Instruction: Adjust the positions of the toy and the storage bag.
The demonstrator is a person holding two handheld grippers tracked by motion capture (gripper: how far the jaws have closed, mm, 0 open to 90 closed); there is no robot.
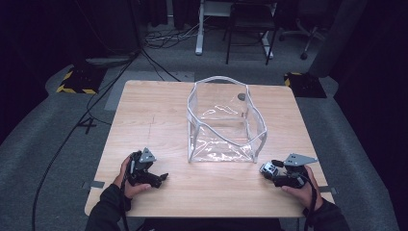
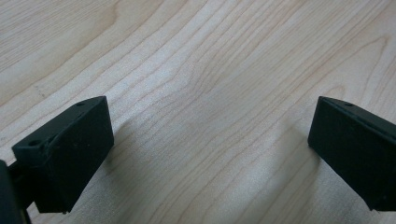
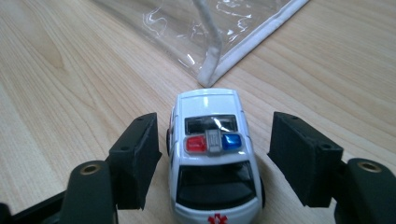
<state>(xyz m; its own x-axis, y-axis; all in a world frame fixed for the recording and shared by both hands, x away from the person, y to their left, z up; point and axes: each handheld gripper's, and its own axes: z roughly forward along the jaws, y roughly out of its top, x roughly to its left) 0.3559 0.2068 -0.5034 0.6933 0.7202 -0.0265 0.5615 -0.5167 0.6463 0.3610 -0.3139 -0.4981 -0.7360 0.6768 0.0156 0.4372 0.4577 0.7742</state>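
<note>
- The left gripper (image 1: 163, 177), black with a grey three-cornered plate, rests low over the pale wooden table (image 1: 144, 110) near its front left edge. In the left gripper view its jaws stand spread wide with nothing but bare wood grain (image 2: 205, 93) between them. It looks idle at this step.
- The clear plastic pouch with white piping and an open zip top (image 1: 223, 120) stands upright in the middle of the table, mouth upward. Its front right corner lies just beside the toy car.
- The small white toy ambulance with a red and blue light bar (image 3: 214, 154) sits on the table at the front right, wheels down, nose toward the pouch's corner (image 3: 208, 77).
- The right gripper (image 3: 212, 161) straddles the toy. The jaws are spread, a gap showing on each side of the body, so the pads do not press on it.
- Judging by this, the step in hand is the pickup of the toy, not yet a grip.
- The next move probably calls for closing squarely on the toy's flanks, then lifting it high enough to clear the pouch's floppy rim before lowering it inside. The left gripper may need to steady that rim.
</note>
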